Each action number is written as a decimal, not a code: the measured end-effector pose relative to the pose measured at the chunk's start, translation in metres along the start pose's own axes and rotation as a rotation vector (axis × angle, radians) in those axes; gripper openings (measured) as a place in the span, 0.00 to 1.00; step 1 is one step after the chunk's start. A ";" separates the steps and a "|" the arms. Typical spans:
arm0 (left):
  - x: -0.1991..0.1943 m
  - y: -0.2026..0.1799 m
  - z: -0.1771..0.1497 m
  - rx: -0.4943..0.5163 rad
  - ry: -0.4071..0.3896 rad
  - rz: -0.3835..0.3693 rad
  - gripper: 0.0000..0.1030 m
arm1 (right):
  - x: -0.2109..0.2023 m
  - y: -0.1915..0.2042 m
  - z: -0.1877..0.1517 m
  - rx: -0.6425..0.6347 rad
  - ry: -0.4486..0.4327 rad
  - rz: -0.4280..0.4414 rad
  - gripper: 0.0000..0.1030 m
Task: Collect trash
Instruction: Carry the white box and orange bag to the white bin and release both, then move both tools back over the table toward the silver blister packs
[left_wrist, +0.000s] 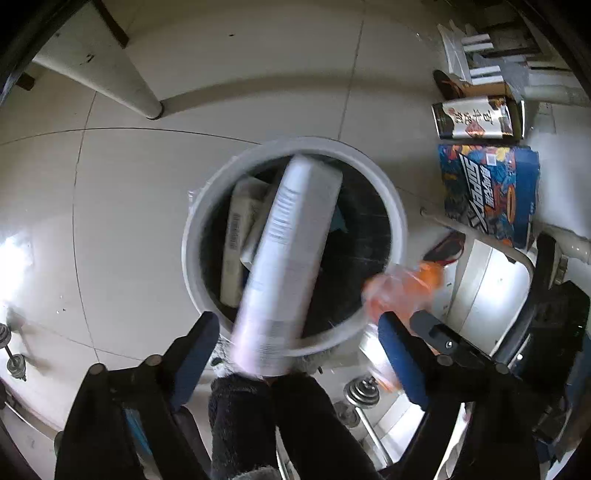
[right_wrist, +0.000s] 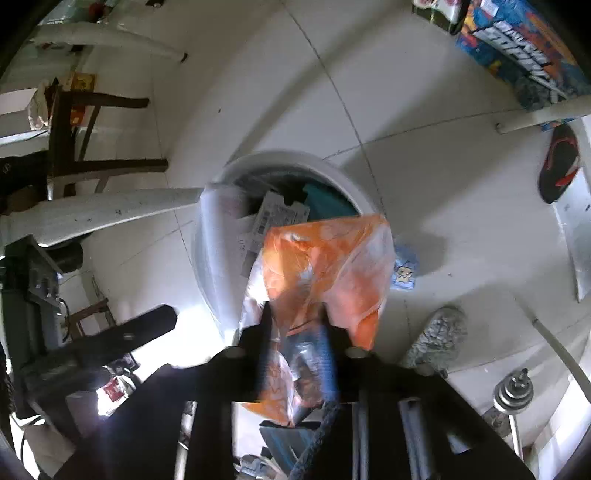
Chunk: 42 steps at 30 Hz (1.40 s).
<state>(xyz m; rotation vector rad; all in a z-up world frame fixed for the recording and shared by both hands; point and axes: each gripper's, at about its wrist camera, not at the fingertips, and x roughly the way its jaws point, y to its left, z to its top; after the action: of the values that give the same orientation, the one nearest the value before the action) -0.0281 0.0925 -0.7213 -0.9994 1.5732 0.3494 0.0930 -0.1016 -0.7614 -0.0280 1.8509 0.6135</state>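
Two grippers over white bin (left_wrist: 397, 221) | left gripper (left_wrist: 299, 343) spread wide; blurred white carton (left_wrist: 291, 251) between fingers, contact unclear | right gripper (right_wrist: 295, 325) clamped on orange bag (right_wrist: 325, 266); fingertips hidden

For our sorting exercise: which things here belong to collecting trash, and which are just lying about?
Job: round white trash bin; blurred white carton above it; orange plastic wrapper in right gripper; left gripper.

Lying about: blue printed box; metal dumbbell; black-and-red slipper.
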 end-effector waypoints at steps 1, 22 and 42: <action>-0.002 0.003 -0.001 -0.001 -0.011 0.017 0.92 | 0.004 0.000 -0.001 -0.007 0.003 -0.003 0.68; -0.074 -0.021 -0.081 0.118 -0.210 0.329 0.93 | -0.070 0.042 -0.067 -0.227 -0.166 -0.456 0.99; -0.256 -0.067 -0.175 0.124 -0.297 0.298 0.93 | -0.274 0.146 -0.165 -0.248 -0.249 -0.440 0.99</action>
<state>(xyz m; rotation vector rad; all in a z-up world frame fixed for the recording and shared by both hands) -0.1052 0.0334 -0.4194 -0.5861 1.4512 0.5719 0.0047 -0.1204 -0.4214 -0.4889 1.4556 0.5053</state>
